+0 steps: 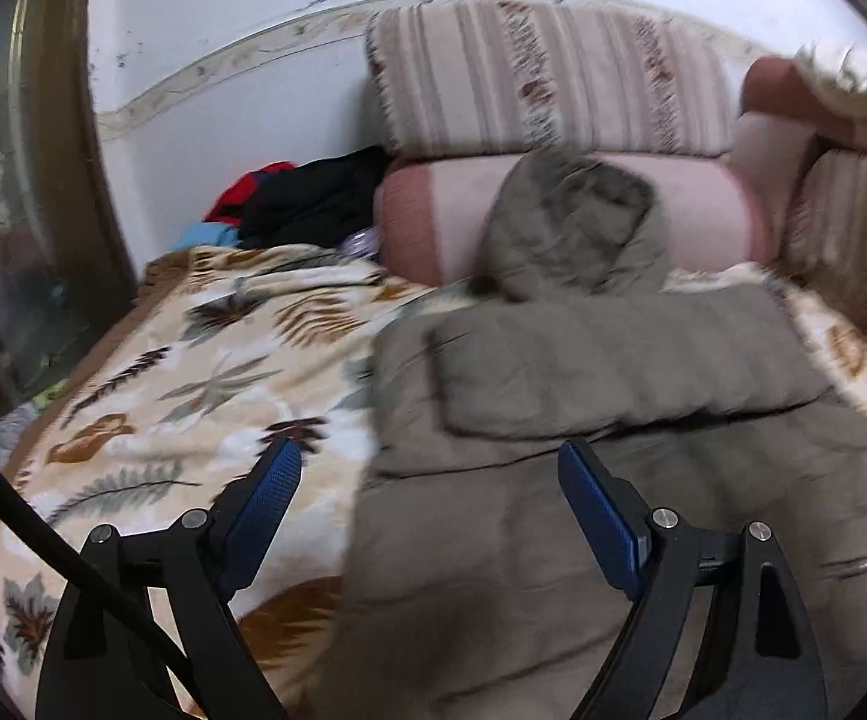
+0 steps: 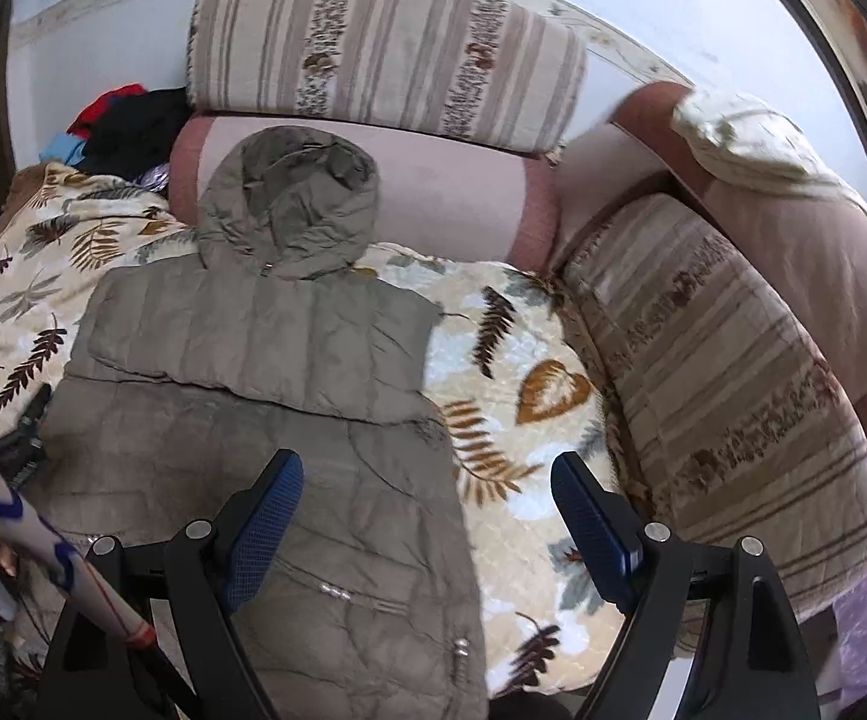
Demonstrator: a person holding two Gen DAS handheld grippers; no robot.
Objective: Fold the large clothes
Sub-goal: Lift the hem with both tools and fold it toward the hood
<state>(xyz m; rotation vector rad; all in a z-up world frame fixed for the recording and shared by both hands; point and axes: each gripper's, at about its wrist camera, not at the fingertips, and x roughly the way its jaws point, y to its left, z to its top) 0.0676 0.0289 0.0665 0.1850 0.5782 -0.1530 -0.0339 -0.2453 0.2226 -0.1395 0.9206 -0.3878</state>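
A grey-brown hooded coat (image 2: 265,396) lies flat on a leaf-print blanket (image 2: 523,420), its hood (image 2: 289,198) resting against a pink bolster (image 2: 433,198) and one sleeve (image 1: 613,360) folded across the chest. The left gripper (image 1: 430,462) has its fingers wide apart and empty, straddling the coat's left edge. The right gripper (image 2: 427,474) is likewise spread and empty, its fingers straddling the coat's right edge.
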